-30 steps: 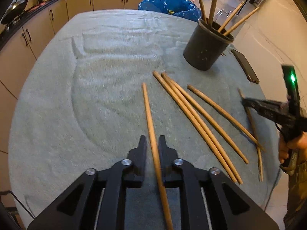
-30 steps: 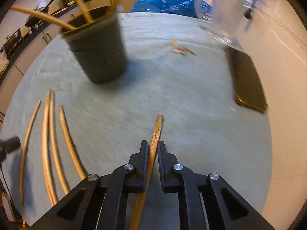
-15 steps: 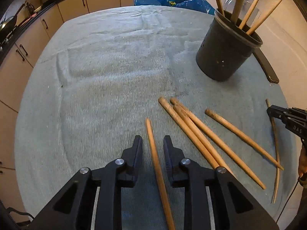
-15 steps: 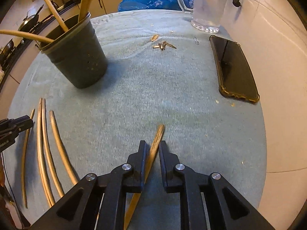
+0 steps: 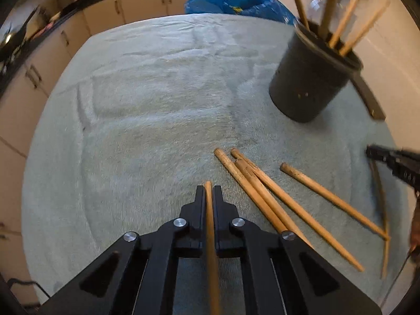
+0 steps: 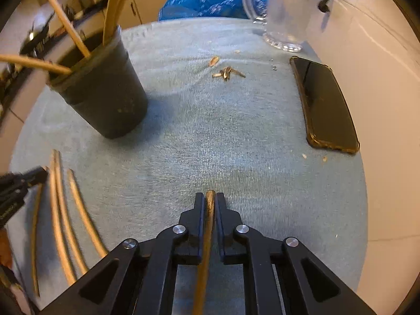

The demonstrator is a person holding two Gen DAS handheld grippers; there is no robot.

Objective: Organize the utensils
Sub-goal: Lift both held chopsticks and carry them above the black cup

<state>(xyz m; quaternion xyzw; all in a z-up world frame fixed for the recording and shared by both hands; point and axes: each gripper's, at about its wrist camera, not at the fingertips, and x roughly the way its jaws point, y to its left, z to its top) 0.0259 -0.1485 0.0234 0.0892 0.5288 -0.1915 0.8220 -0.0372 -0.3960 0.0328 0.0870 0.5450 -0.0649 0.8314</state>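
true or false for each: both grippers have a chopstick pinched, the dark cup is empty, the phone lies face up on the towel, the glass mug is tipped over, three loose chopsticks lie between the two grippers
1. Both grippers pinch a chopstick. True: the left gripper is shut on a chopstick, and the right gripper is shut on another chopstick.
2. The dark cup is empty. False: several sticks stand in it.
3. The phone lies screen up on the towel. True.
4. The glass mug is tipped over. False: it stands upright on its base.
5. Three loose chopsticks lie between the grippers. True: they lie flat on the towel.
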